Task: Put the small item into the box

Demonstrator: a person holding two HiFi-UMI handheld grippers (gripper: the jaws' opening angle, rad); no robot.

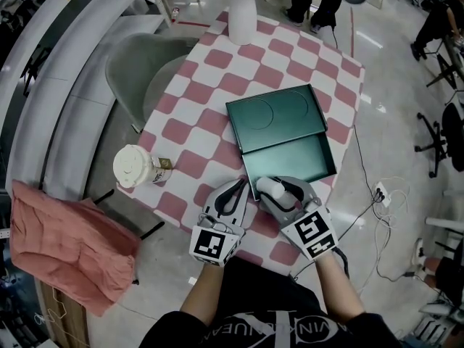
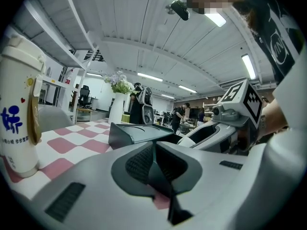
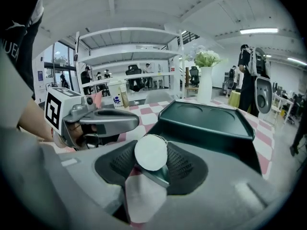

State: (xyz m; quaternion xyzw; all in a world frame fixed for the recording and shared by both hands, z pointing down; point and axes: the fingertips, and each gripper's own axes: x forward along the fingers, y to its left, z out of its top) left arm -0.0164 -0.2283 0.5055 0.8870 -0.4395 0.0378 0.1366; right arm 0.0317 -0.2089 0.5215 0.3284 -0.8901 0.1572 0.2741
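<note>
**Figure.** Head view and both gripper views, transfer of one small item to a box.

(a) The right tongs (image 3: pixel 150 168) pinch the small white item (image 3: pixel 150 152) by its sides, so that its flat round face looks back at the right gripper view. In the head view the item is held off the checked worktop (image 1: pixel 190 122), just at the near rim of the open green box (image 1: pixel 293 159).

(b) The left tongs (image 2: pixel 154 151) are pressed together with nothing between them. They sit just beside the right tongs, over the near part of the worktop.

(c) Handling, as a judgement: the item looks light and fairly stiff, with a smooth round outline that could roll or slip out of a loose pinch. A hold across its curved sides, as shown, seems the sound one. A fine thread at its edge suggests a soft or wound surface, but this cannot be told for sure.

(d) Count: one white item, one box, one matching lid (image 1: pixel 274 114) lying against the far end of the box, two tongs, one lidded cup (image 1: pixel 133 167), and one white vase (image 1: pixel 242 14) with greenery. A single small object beside the cup is too small to identify.
</note>
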